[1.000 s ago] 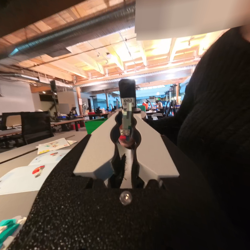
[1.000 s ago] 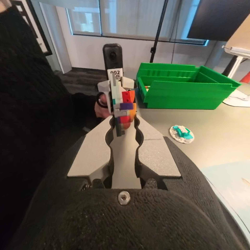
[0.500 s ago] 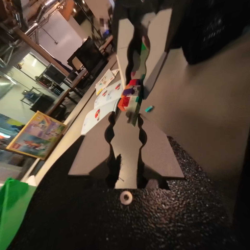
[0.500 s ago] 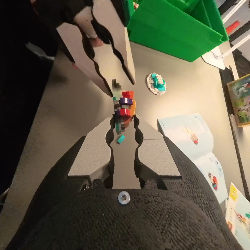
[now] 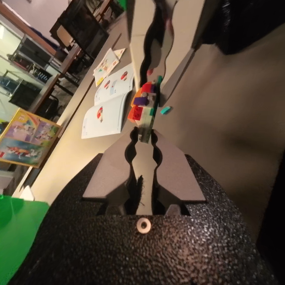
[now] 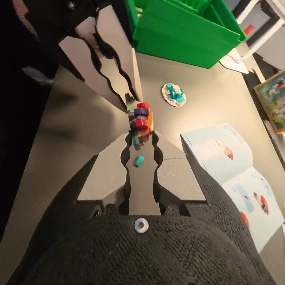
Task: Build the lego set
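**Q:** Two claws on one model: what is the grip status?

**A:** The left gripper is closed narrow on the thin plate edge at one end. The right gripper is closed on the opposite end, with a wider bite across the plate and the orange bricks. The model spans the two, over the table and near the booklet. Contact with the table cannot be confirmed.

**Q:** Failure modes?

**A:**
1. Opposed pull or twist between the claws would likely separate the stacked red and purple bricks or split the plate seam.
2. The left grip holds only an edge, so a slip is likely if the right claw releases first.
3. A teal piece lies loose just under the model. Lowering onto it would tilt the model or flick the piece away.

**Q:** Other hazards?

**A:** The round base and the bin sit well apart from the model. I judge collision risk to be low.
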The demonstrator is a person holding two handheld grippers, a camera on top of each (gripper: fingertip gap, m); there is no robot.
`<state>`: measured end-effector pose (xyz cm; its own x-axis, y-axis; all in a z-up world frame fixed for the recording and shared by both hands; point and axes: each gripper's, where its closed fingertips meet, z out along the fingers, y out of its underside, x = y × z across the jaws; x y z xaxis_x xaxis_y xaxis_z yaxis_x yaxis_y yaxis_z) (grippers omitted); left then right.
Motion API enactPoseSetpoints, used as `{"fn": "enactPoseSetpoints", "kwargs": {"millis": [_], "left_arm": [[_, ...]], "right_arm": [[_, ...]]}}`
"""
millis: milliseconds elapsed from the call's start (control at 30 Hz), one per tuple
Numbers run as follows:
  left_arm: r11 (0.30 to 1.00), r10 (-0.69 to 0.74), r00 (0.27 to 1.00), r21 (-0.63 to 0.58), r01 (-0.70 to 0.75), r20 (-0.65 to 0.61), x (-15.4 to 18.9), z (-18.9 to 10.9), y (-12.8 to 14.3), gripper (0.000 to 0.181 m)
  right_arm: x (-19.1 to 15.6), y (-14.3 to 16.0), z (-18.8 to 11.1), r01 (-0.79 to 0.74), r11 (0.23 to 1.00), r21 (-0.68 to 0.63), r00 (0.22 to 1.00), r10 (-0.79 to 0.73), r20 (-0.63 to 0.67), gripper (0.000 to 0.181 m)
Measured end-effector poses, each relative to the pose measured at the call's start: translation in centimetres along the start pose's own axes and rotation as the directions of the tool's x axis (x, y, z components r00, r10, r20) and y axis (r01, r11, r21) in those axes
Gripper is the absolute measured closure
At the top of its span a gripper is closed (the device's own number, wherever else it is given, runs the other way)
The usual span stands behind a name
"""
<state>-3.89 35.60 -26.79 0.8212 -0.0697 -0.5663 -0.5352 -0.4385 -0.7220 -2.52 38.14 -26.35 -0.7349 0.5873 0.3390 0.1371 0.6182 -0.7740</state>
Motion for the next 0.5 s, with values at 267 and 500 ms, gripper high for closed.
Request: {"fn": "enactPoseSetpoints", "kwargs": {"millis": [267, 500], "left_arm": [[0.989, -0.062, 0.984, -0.124, 0.084, 0.168, -3.8, 0.4, 3.9, 0.168], [0.989, -0.075, 0.977, -0.112, 0.099, 0.197, -3.3, 1.6, 4.9, 0.168]], "right_arm": [[0.6, 5.6, -0.1, -0.38, 0.919, -0.104, 0.916, 0.358, -0.183, 0.141], [-0.3, 6.2, 0.6, -0.458, 0.876, -0.148, 0.886, 0.439, -0.149, 0.151]]}}
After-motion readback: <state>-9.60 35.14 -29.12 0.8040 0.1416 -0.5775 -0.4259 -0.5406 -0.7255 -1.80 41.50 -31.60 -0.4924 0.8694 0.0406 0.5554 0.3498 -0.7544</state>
